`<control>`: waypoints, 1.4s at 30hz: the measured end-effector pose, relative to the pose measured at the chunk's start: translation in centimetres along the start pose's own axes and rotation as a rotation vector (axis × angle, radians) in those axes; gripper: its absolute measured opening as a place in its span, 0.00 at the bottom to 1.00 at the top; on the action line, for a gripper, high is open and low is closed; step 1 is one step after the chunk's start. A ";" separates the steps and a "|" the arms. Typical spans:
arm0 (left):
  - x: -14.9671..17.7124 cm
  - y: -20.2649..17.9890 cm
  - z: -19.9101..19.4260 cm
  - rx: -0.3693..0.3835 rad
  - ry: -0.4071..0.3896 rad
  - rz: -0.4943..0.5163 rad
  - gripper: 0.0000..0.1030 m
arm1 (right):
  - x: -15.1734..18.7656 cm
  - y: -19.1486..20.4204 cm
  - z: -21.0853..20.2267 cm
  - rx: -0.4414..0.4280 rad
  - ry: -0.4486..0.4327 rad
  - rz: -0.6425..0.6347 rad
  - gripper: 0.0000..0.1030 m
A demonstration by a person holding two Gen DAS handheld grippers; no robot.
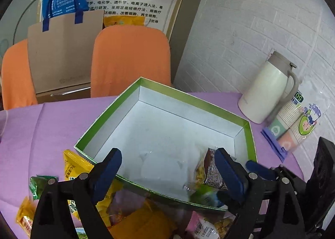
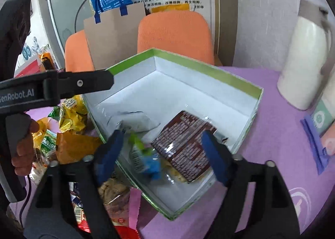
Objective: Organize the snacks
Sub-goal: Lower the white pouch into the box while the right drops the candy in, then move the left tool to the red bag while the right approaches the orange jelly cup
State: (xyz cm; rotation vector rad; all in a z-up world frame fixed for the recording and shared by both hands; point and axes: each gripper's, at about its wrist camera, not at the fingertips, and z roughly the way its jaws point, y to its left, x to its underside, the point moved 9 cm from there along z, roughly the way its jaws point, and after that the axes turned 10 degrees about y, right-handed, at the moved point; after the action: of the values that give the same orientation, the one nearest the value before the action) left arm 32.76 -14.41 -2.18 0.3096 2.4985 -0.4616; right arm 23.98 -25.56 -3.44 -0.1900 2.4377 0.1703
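- The brown packet [image 2: 184, 146] is lying in the near right part of the green box [image 2: 209, 71], with a blurred green-and-blue packet [image 2: 146, 157] just left of it (too smeared to tell more).
- The right gripper [image 2: 161, 148] is hovering over both packets, its blue fingers [image 2: 213, 155] spread wide and gripping nothing.
- The left gripper [image 1: 167, 167] is hanging over the box's near edge, jaws likewise spread and empty.
- More snacks [image 2: 71, 117] are lying in a heap on the purple cloth [image 2: 272, 134], left of and nearer than the box.
- A white jug [image 1: 266, 92] is standing far right, beside a pack of cups [image 1: 293, 125].
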 end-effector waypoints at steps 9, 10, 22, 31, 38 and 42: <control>1.7 -0.6 -5.5 -0.012 -0.050 0.050 0.89 | -0.7 0.3 -8.3 -0.014 -0.174 -0.019 0.94; 2.4 -0.7 -6.2 -0.007 -0.042 0.048 0.89 | -0.4 0.8 -9.0 -0.023 -0.180 -0.027 0.94; 12.3 -1.5 -9.1 0.058 0.037 0.097 0.89 | 7.7 4.7 -11.4 -0.075 -0.093 -0.137 0.95; 18.5 -0.6 -7.9 0.111 0.098 0.083 0.89 | 13.7 5.1 -6.1 -0.053 0.091 -0.207 0.91; 18.7 -3.1 -7.1 0.148 0.102 0.180 0.85 | 14.5 5.1 -3.0 -0.079 0.161 -0.215 0.71; 17.8 -5.2 -5.7 0.163 0.111 0.248 0.85 | 15.4 4.8 -2.5 -0.099 0.192 -0.203 0.34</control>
State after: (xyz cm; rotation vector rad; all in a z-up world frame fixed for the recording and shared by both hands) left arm 13.91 -14.87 -6.68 0.7184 2.4885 -0.5588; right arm 9.87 -22.72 -11.04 -0.5171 2.5818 0.1901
